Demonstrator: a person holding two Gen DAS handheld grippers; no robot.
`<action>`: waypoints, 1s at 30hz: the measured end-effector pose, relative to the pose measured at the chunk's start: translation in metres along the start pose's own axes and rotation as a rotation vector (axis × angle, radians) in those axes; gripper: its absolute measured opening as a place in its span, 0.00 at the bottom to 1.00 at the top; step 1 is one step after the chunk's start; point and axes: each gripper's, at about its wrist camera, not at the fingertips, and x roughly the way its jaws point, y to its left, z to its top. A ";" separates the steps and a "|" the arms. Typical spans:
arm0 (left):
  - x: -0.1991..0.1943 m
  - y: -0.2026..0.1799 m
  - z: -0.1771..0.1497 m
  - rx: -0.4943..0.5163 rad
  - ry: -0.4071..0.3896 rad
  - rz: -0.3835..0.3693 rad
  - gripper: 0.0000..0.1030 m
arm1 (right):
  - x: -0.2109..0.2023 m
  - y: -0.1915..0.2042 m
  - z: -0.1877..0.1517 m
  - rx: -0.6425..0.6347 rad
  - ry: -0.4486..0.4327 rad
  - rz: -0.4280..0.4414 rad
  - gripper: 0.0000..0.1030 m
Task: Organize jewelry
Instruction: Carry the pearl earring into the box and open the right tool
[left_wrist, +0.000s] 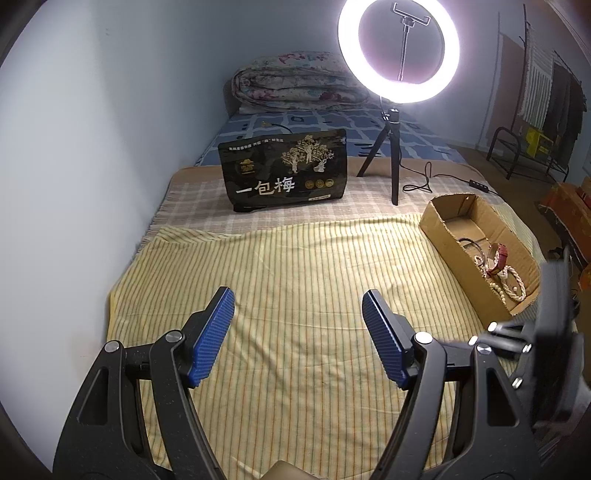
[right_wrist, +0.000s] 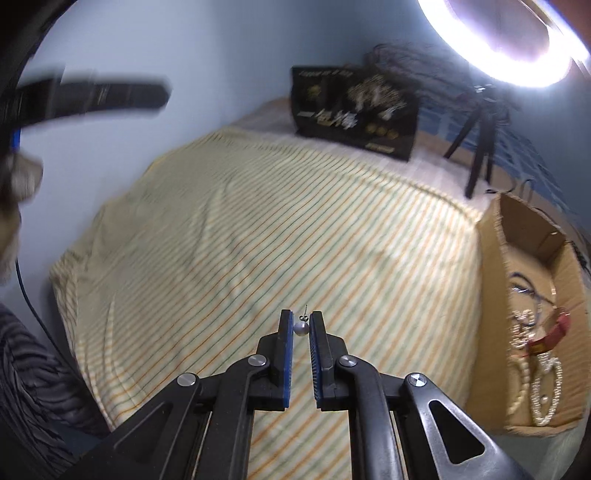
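My right gripper (right_wrist: 301, 320) is shut on a small pearl earring (right_wrist: 300, 328), pinched between its blue pads above the striped yellow cloth (right_wrist: 258, 229). To its right stands an open cardboard box (right_wrist: 495, 295) holding pearl strands (right_wrist: 546, 387) and a red strap watch (right_wrist: 554, 330). My left gripper (left_wrist: 298, 301) is open and empty over the same cloth (left_wrist: 295, 258). In the left wrist view the box (left_wrist: 454, 243) sits at the right with the pearls (left_wrist: 511, 282) and red watch (left_wrist: 498, 256) inside. The right gripper's body shows blurred at the right edge.
A black snack bag (left_wrist: 284, 170) stands on the bed behind the cloth. A lit ring light on a tripod (left_wrist: 391, 155) stands to its right, its cable trailing toward the box. A folded quilt (left_wrist: 295, 85) lies at the back. The wall runs along the left.
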 end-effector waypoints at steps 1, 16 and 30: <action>0.001 -0.001 0.000 0.000 0.001 -0.002 0.72 | -0.005 -0.006 0.003 0.011 -0.007 -0.006 0.06; 0.011 -0.032 0.007 0.029 0.015 -0.046 0.72 | -0.048 -0.112 0.033 0.210 -0.097 -0.129 0.06; 0.023 -0.062 0.008 0.072 0.033 -0.076 0.72 | -0.042 -0.183 0.040 0.344 -0.101 -0.206 0.06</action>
